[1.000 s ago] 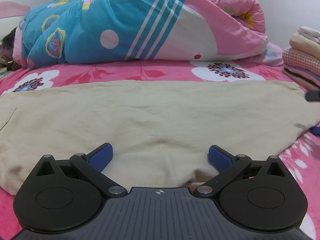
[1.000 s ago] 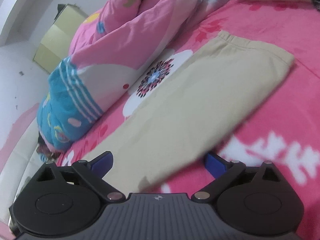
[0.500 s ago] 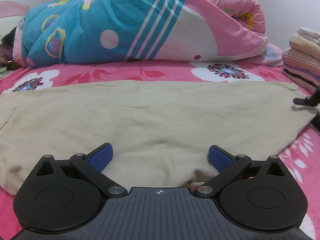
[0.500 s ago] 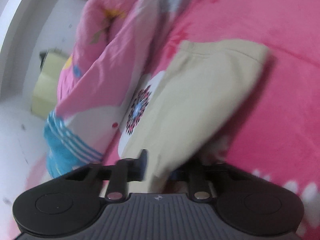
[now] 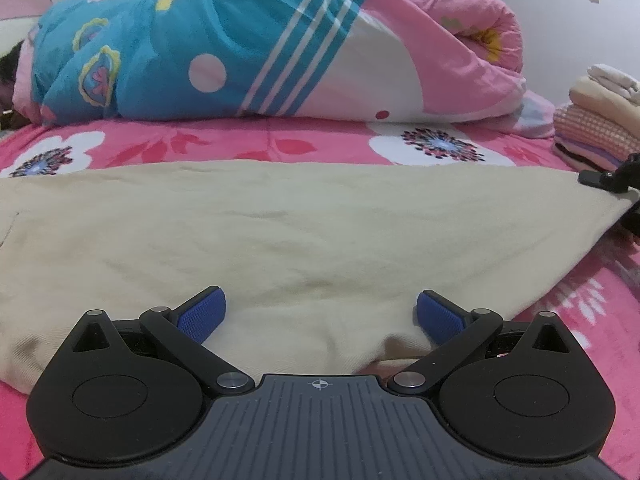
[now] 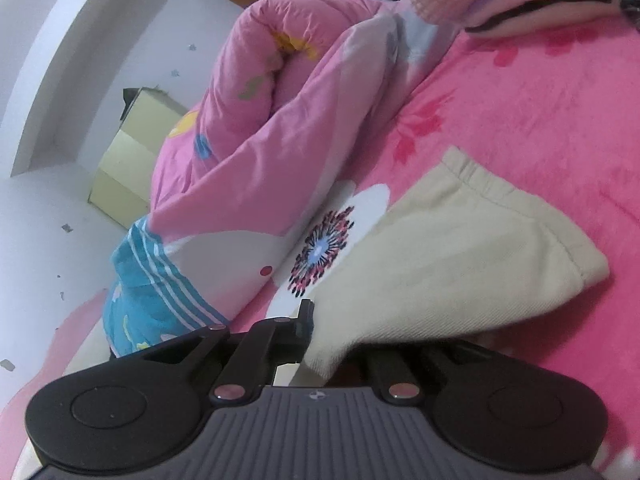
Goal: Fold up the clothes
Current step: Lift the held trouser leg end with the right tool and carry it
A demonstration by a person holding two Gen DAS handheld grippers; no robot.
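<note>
A beige garment (image 5: 320, 232) lies spread flat across the pink flowered bedspread (image 5: 240, 144). My left gripper (image 5: 320, 316) is open at the garment's near edge, its blue pads (image 5: 200, 314) wide apart on either side of the cloth. My right gripper (image 6: 320, 332) is shut on the garment's (image 6: 460, 264) narrow end, which bunches up out of its jaws; the cloth hides one finger. In the left wrist view the right gripper (image 5: 608, 178) shows as a black tip at the garment's far right corner.
A rolled quilt (image 5: 260, 48) in pink, white and blue lies along the back of the bed. A stack of folded clothes (image 5: 600, 120) sits at the right end. A pale yellow cabinet (image 6: 128, 168) stands by the wall.
The right gripper's jaws went from wide open to shut on the garment's end, and it shifted and rolled. Its tip came into the left wrist view. The left gripper stayed put.
</note>
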